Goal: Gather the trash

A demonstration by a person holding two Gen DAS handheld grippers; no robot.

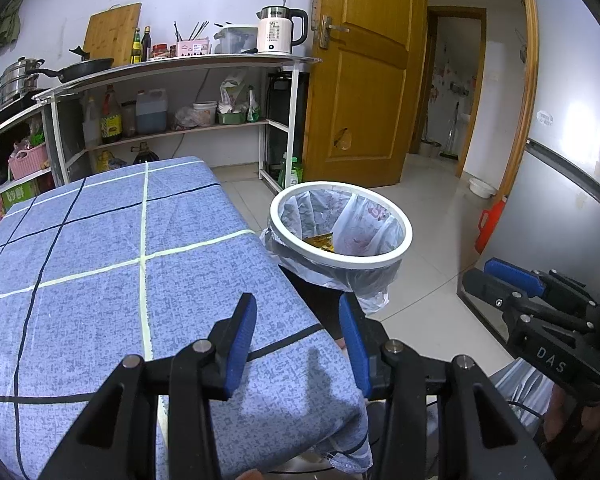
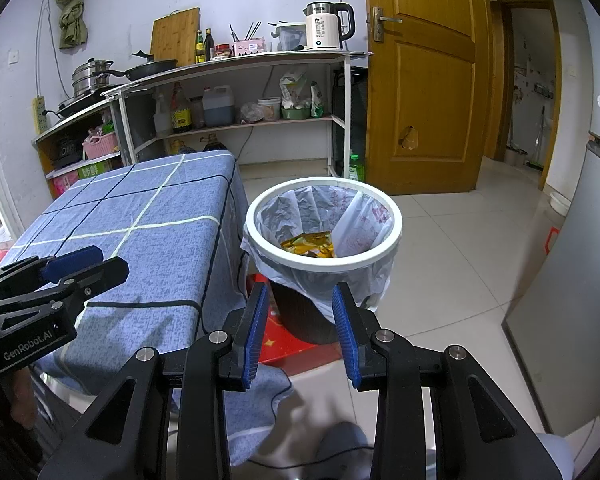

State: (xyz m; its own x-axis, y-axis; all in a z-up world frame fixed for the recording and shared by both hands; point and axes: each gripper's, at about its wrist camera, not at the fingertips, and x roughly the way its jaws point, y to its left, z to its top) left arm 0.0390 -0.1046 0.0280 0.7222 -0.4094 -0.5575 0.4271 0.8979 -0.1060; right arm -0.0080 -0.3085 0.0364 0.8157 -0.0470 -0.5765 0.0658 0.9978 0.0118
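Observation:
A white-rimmed trash bin (image 1: 405,236) (image 2: 396,224) lined with a printed plastic bag stands on the floor beside the table. Yellow wrappers (image 2: 310,245) (image 1: 320,242) lie at its bottom. My left gripper (image 1: 298,308) hovers over the near right corner of the blue checked tablecloth (image 1: 100,260) (image 2: 152,216), open, with nothing between its blue pads. My right gripper (image 2: 300,298) hangs in front of the bin, below its rim, open and empty. Each gripper shows at the edge of the other's view: the right gripper (image 1: 508,276) at the far right, the left gripper (image 2: 80,264) at the far left.
A shelf unit (image 2: 228,64) with a kettle, pans, bottles and a cutting board stands against the back wall. A wooden door (image 2: 424,80) is ajar behind the bin. A grey fridge (image 2: 572,280) stands at the right. A red mat (image 2: 288,344) lies under the bin.

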